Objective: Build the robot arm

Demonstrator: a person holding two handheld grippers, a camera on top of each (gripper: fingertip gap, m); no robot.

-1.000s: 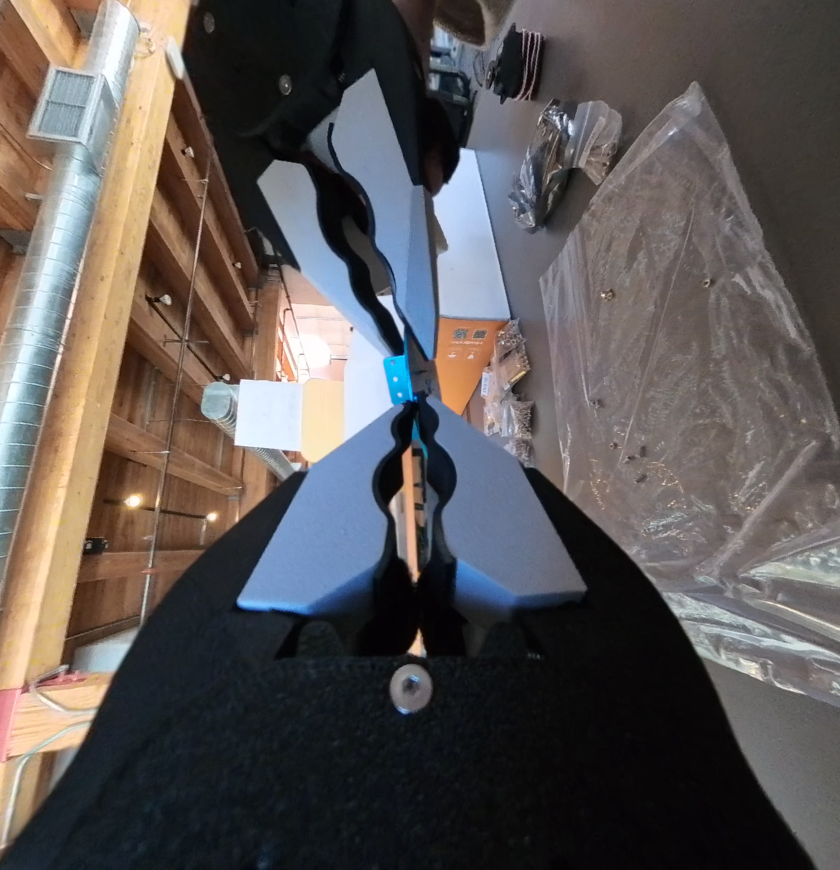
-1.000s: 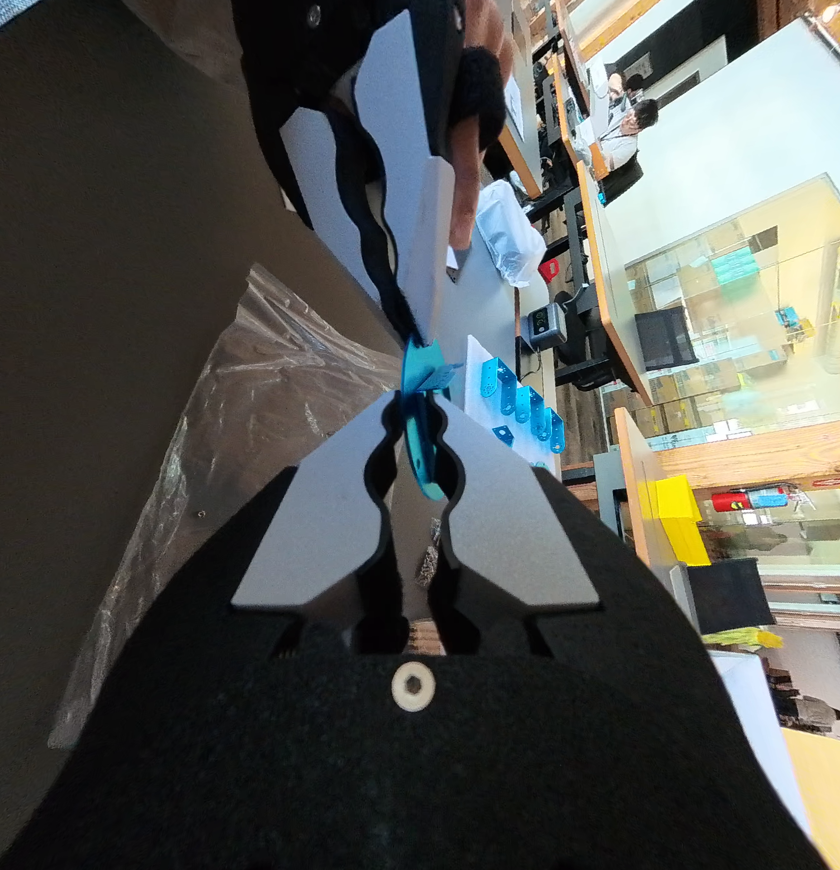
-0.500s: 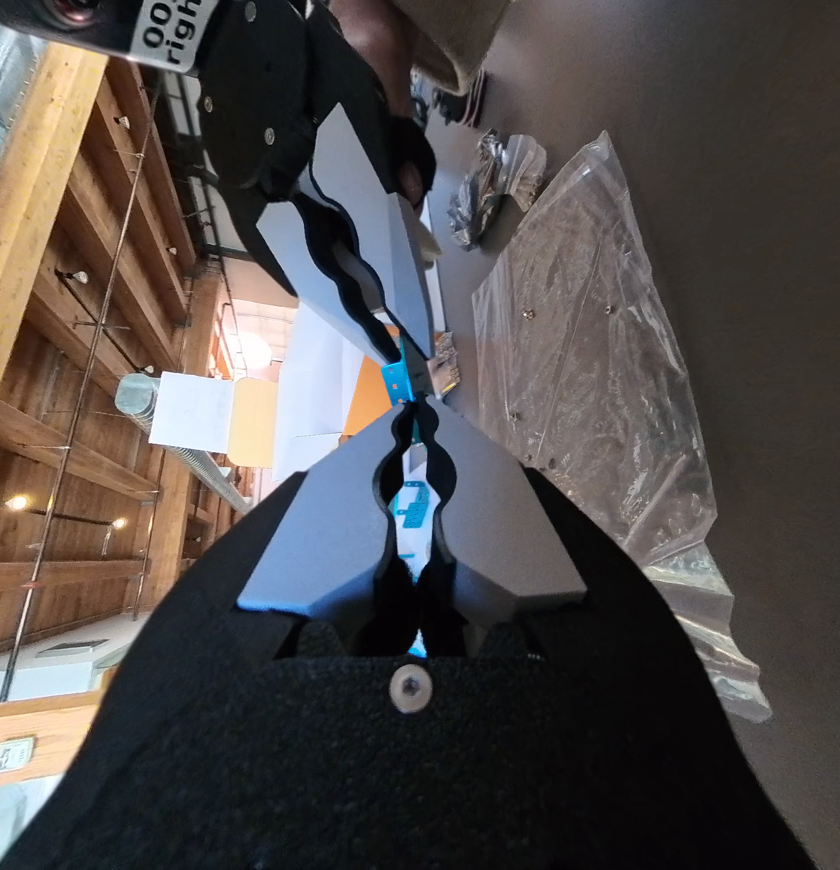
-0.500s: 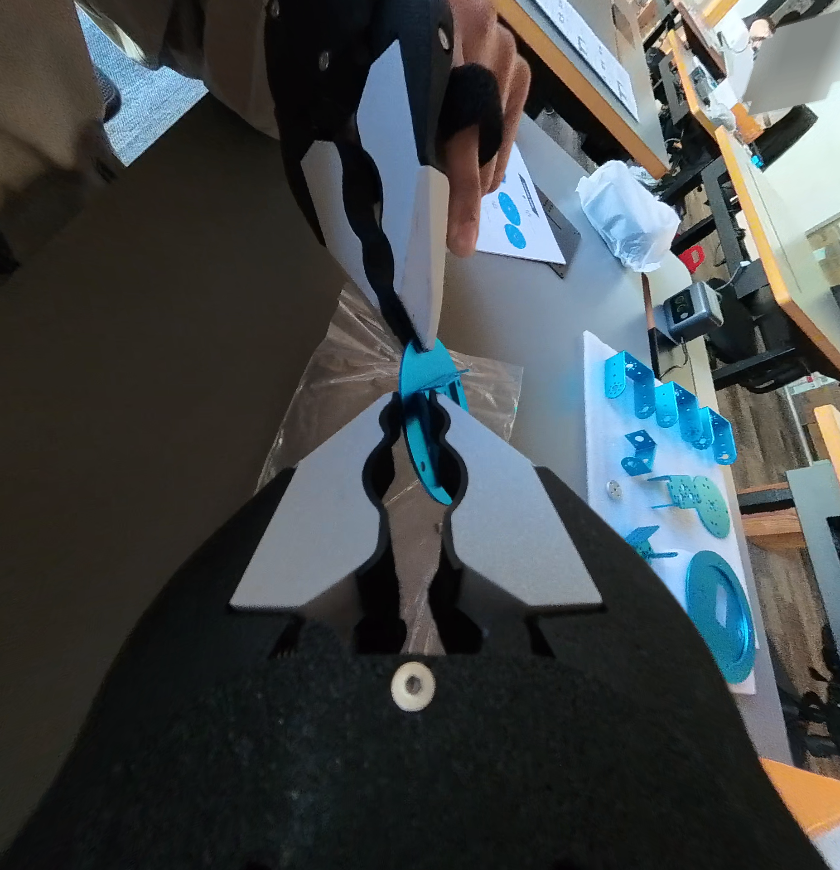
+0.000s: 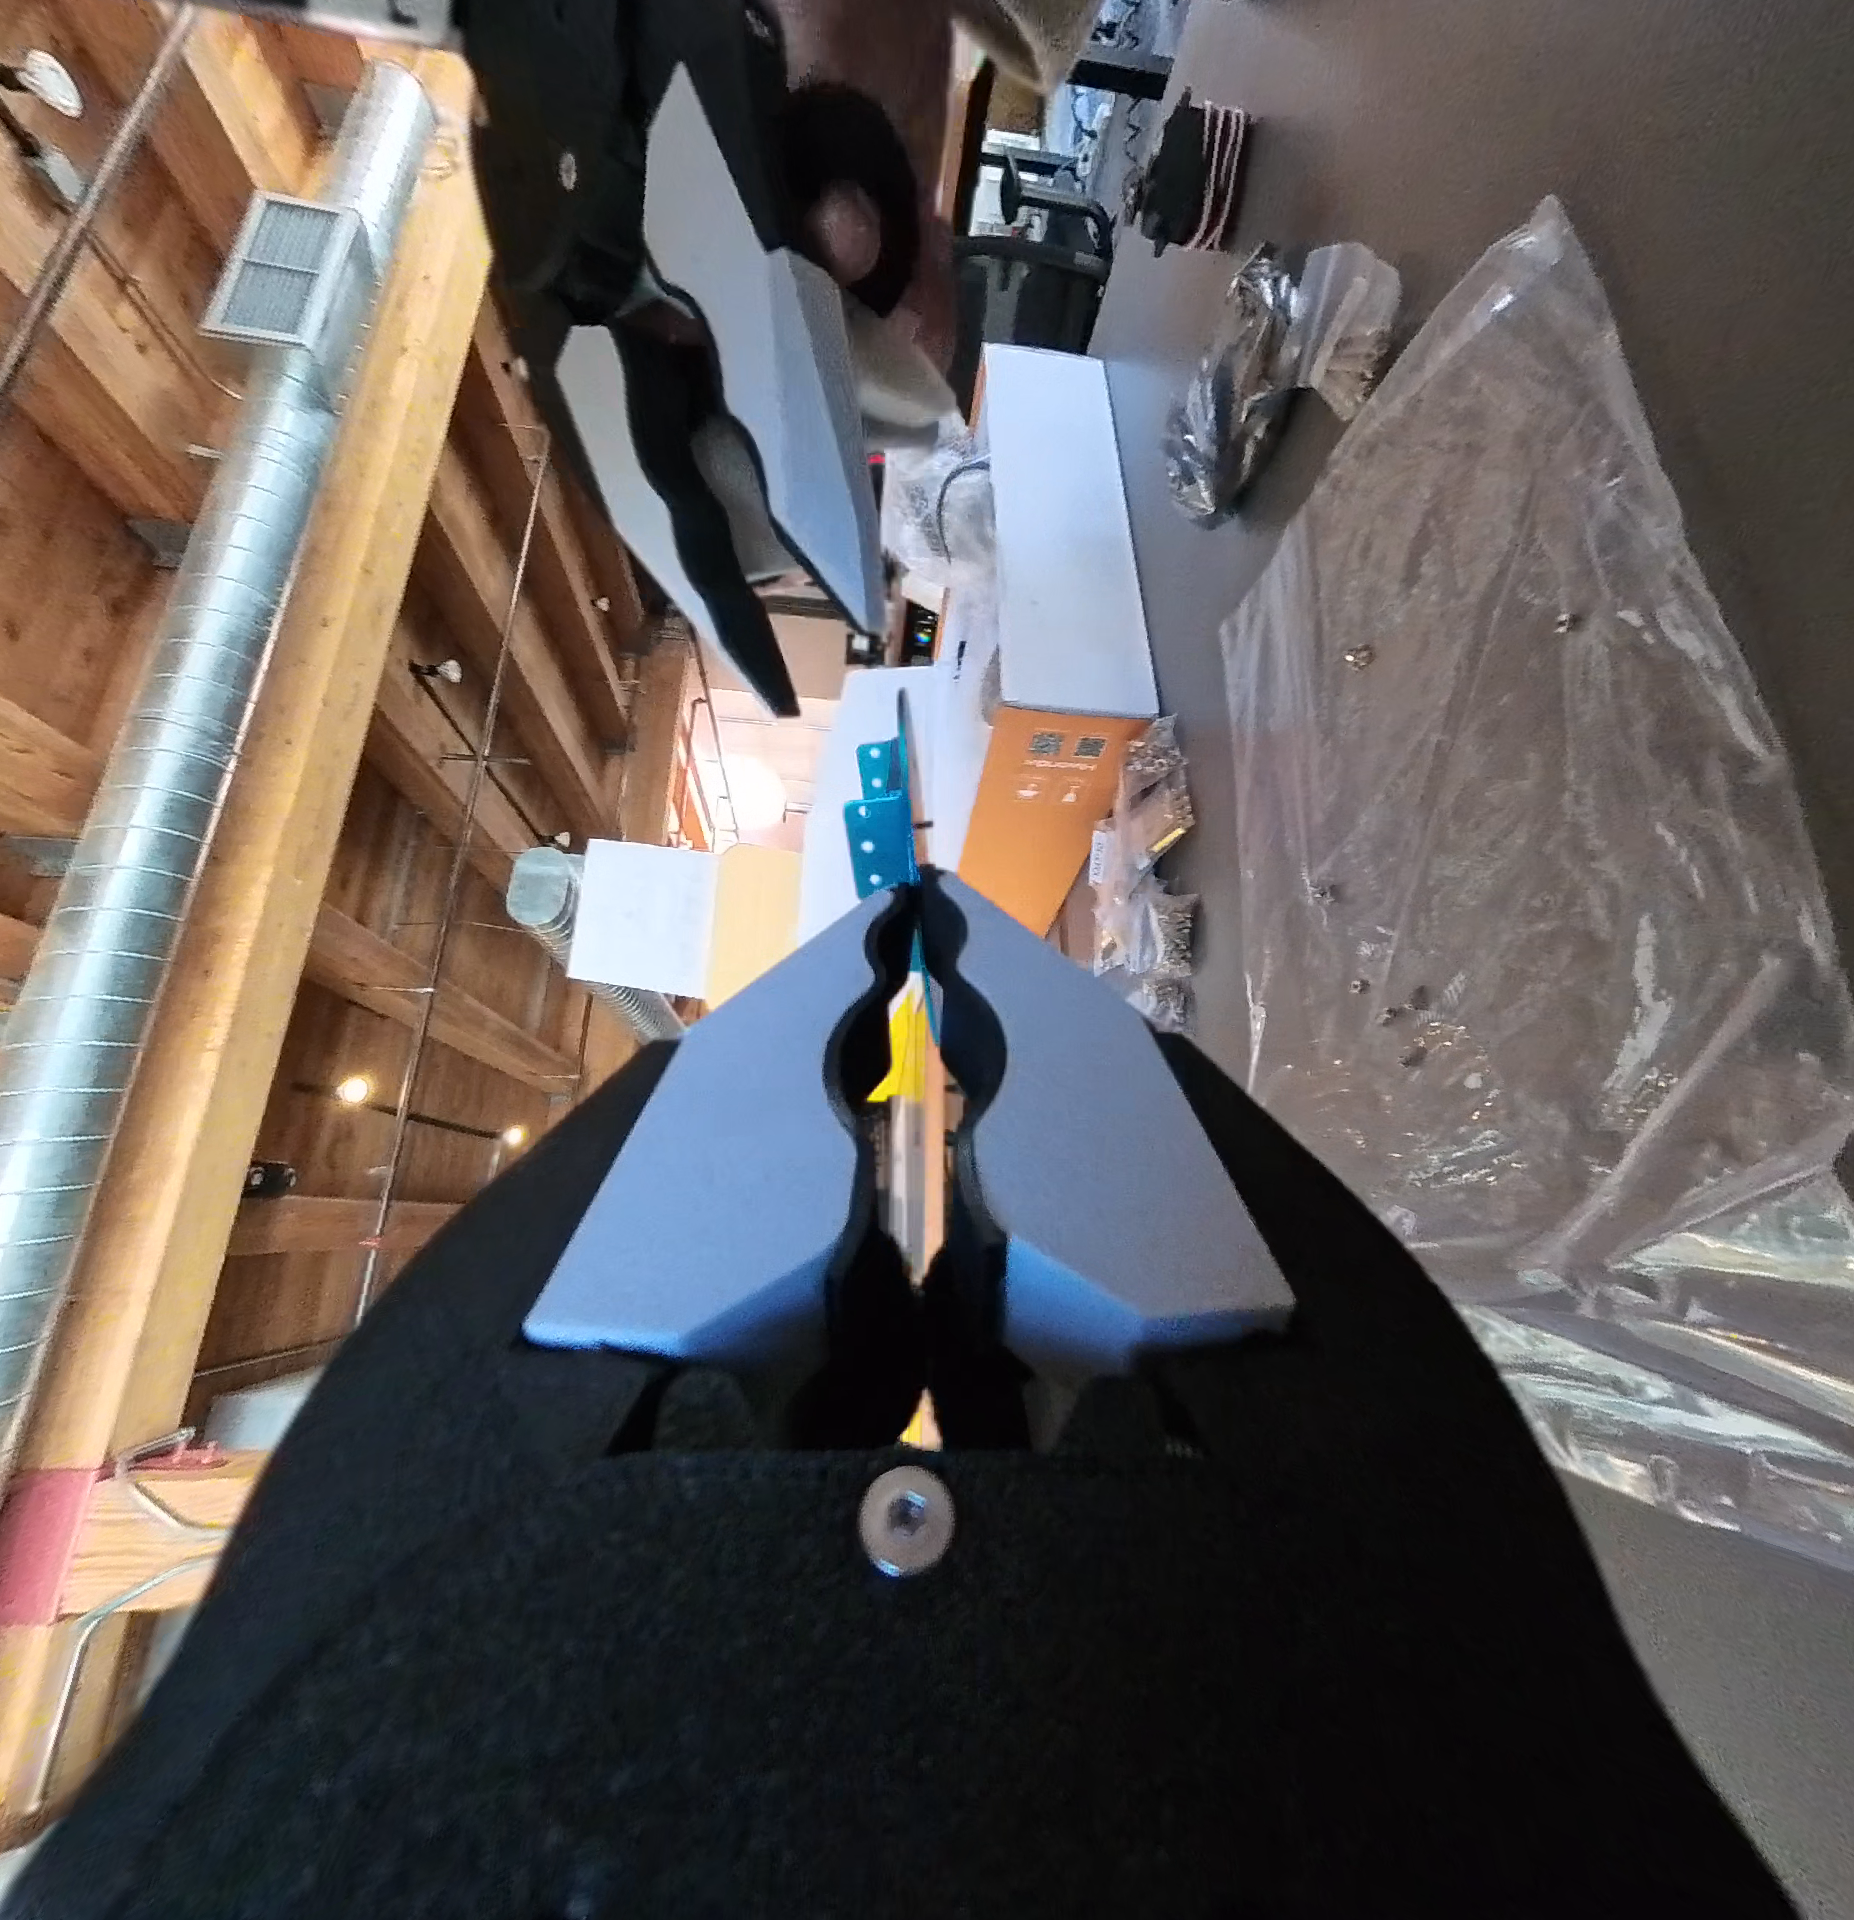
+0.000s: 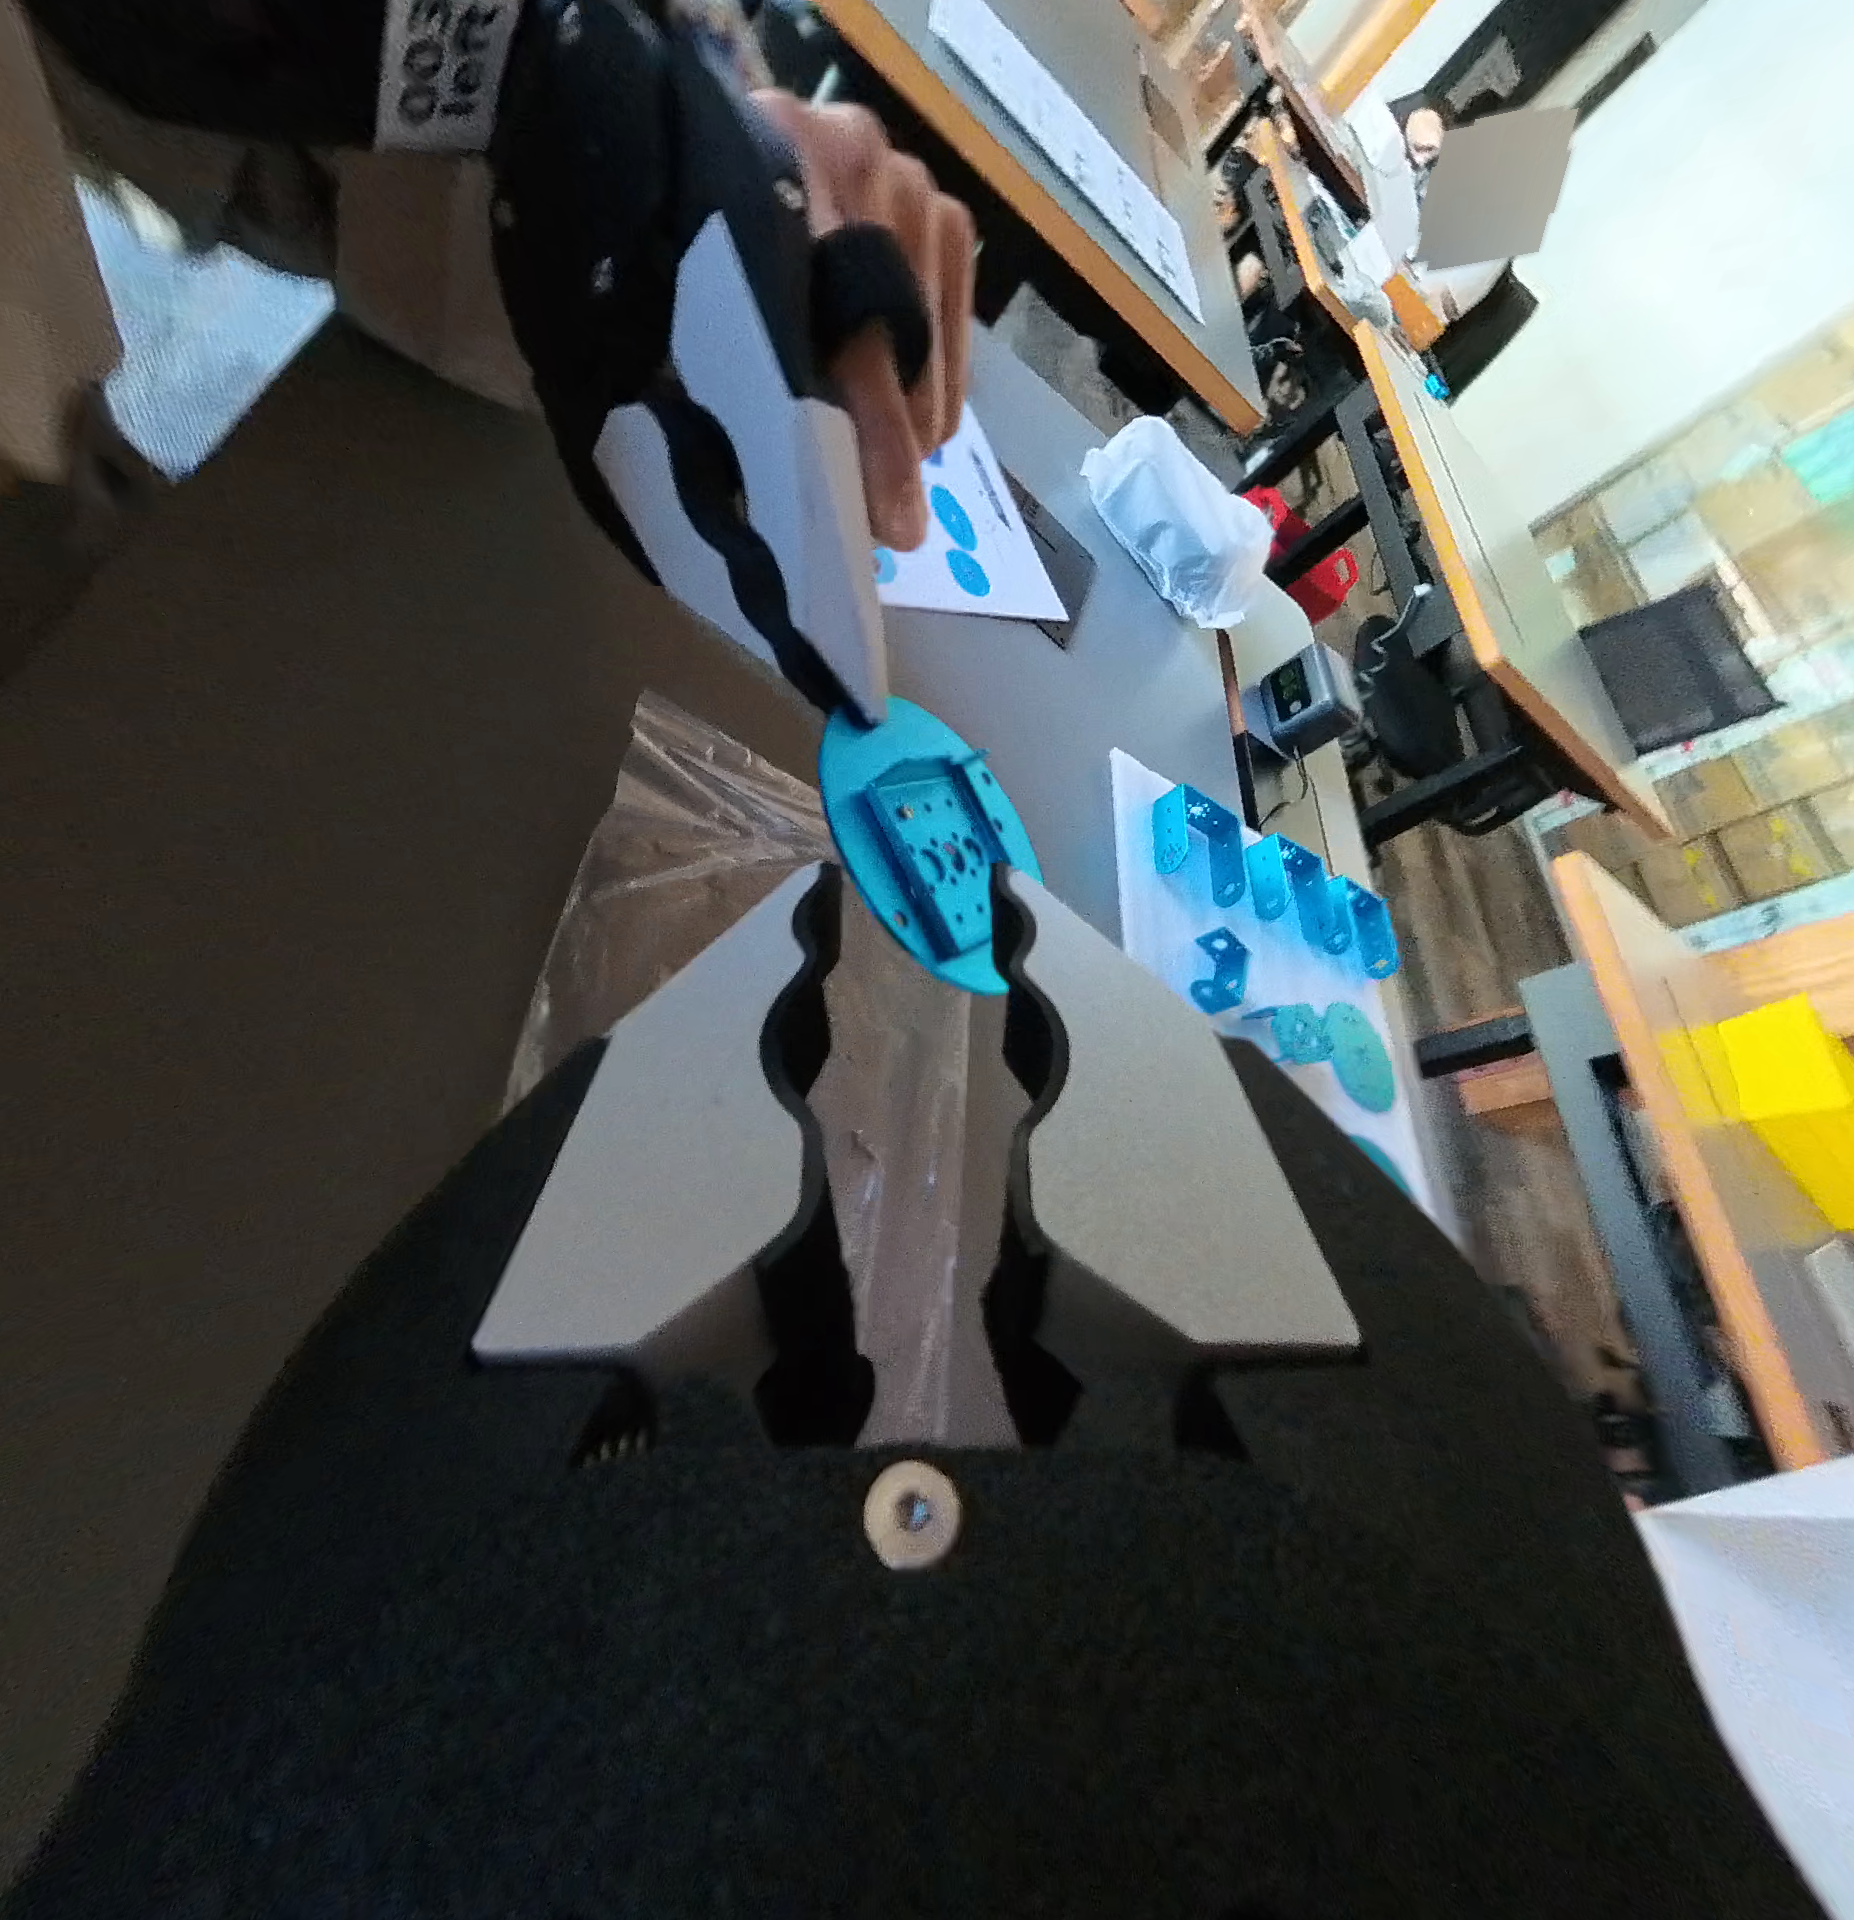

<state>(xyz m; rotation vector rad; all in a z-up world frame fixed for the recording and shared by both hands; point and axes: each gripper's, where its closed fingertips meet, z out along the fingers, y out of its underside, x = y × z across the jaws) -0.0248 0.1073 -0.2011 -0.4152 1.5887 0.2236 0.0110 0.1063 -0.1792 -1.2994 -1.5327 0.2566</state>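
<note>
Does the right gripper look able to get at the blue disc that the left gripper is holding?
Probably yes: the right gripper is open, the blue disc sits just at its fingertips with nothing between, and the left gripper pinches only the far edge.

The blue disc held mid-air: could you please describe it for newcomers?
Over the grey table, the left claw pinches a round blue metal disc by its rim. Unlike the blue parts on the white sheet, it carries a perforated bracket.
</note>
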